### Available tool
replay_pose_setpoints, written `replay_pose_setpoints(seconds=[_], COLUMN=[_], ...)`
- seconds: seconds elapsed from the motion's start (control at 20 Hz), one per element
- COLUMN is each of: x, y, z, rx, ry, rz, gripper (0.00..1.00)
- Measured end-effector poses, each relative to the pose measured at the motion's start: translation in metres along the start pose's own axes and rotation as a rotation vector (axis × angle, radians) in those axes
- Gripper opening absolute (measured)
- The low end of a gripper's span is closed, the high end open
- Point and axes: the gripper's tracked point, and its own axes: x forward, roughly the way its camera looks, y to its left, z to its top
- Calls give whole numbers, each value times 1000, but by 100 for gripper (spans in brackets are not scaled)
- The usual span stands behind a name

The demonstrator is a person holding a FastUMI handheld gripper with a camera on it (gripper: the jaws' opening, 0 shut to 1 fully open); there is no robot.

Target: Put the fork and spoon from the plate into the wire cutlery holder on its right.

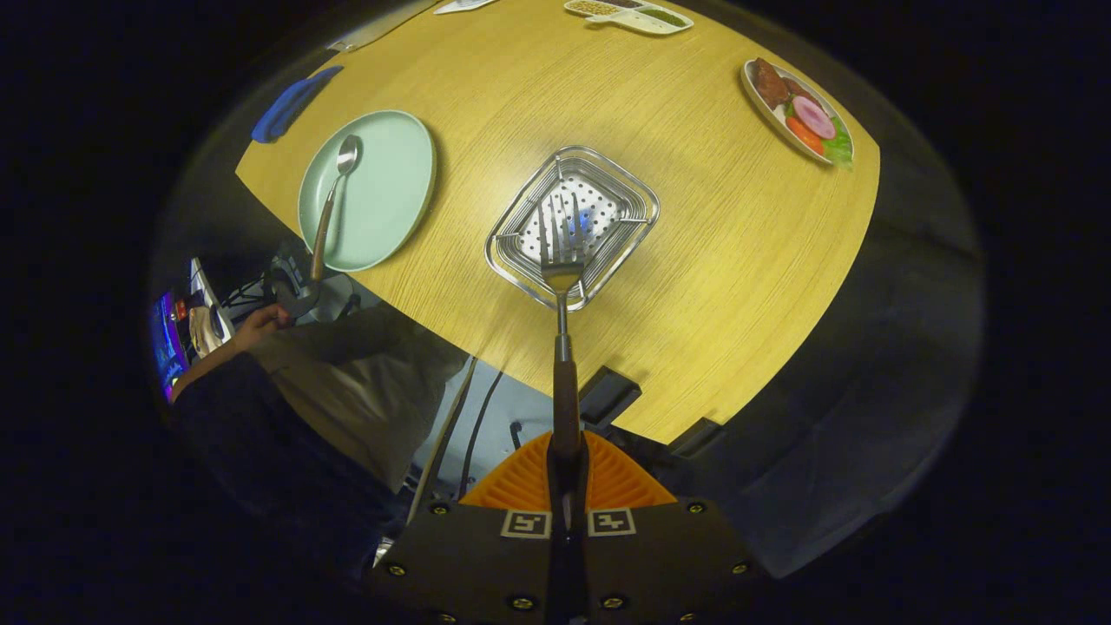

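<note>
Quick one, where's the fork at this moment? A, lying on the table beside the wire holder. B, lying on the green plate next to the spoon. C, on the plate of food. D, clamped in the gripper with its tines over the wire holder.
D: the fork is pinched by its handle in the gripper, tines over the wire holder; the spoon lies alone on the green plate.
</note>
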Motion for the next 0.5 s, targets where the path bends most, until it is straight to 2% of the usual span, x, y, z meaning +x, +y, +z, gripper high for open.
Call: replay_pose_setpoints(seconds=[0.3,0.4,0.5], x=[7,7,8], y=[-14,-14,-16], z=[19,26,33], rx=[-31,-25,-41], ry=[116,145,165], rz=[-44,-30,-40], gripper=[1,1,5])
